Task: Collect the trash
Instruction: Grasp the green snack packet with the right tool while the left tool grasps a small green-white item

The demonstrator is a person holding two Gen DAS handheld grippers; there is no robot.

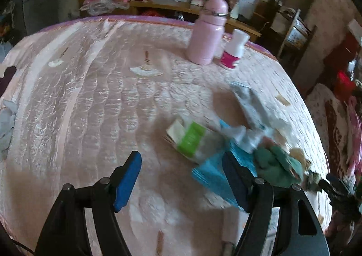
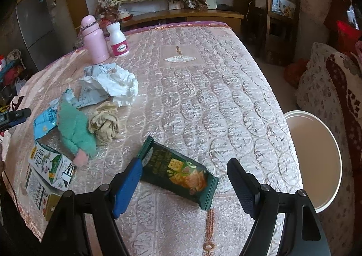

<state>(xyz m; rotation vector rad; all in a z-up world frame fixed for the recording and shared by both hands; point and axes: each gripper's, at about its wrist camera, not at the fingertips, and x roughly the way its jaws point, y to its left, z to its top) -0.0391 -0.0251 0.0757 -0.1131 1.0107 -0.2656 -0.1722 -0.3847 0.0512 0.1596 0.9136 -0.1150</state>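
The worktop, covered in a quilted pink cloth, carries a loose heap of trash, and the green cracker packet serves as the landmark. It lies flat near the front edge, just ahead of the right claw, whose jaws stand wide with nothing pressed between them; the blue pad of one finger sits just beside the packet's near end, and whether it touches cannot be told.

To the left of the packet lie a milk carton on its side, a green plush toy, a knotted beige cloth and a blue wrapper. Behind these, farther from the packet, is crumpled white paper. At the far left corner beyond the paper stand a pink flask and a white bottle with a pink label, both upright and close together. To the right of the packet, off the worktop's edge and lower, is a round white bin.

The left wrist view is blurred. The left claw is also spread wide and empty, hovering over the cloth just beside the blue wrapper and the milk carton.
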